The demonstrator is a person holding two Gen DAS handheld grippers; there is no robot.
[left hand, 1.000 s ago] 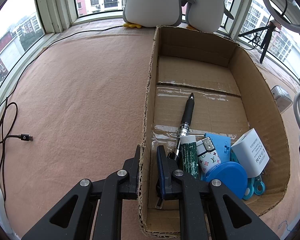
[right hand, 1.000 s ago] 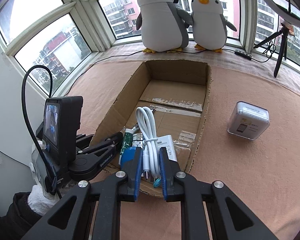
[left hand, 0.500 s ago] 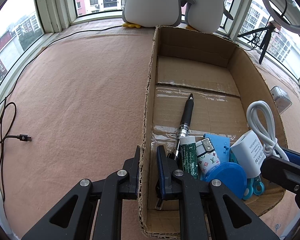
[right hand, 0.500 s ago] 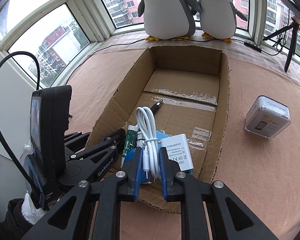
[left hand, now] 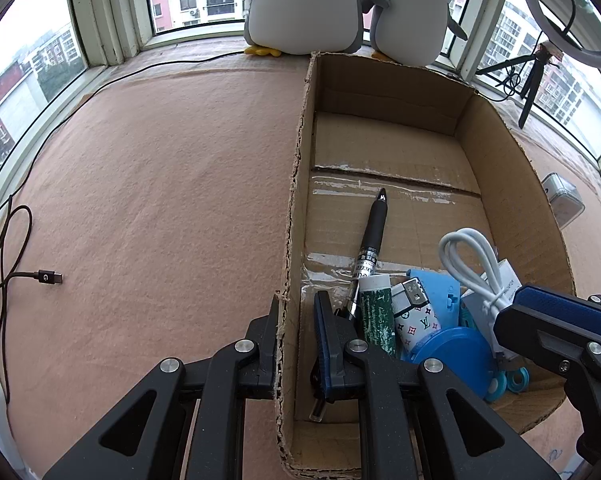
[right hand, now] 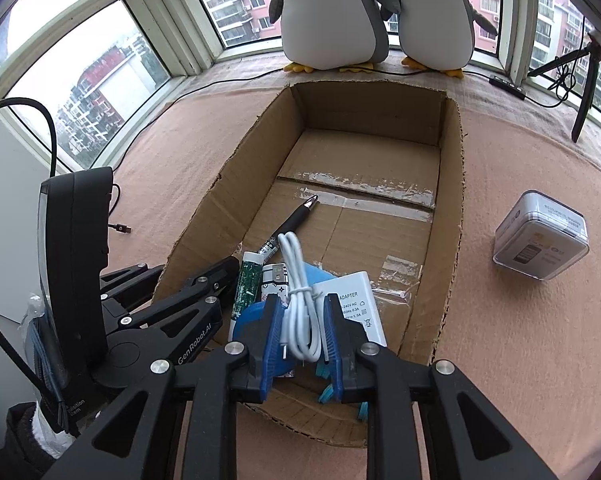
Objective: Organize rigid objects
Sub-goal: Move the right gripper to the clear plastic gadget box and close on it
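Jaws opening round coiled white cable (right hand: 298, 312), left jaws pinching corrugated cardboard box (left hand: 290, 248) wall.

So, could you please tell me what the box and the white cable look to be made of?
Box: corrugated cardboard, matte brown; the torn top edges show fluting, and glossy clear tape crosses the floor.
White cable: apparently smooth plastic- or rubber-jacketed cord, bundled in a loop with a faint sheen.

wrist views, steep, close (shared cardboard box (left hand: 380, 208))
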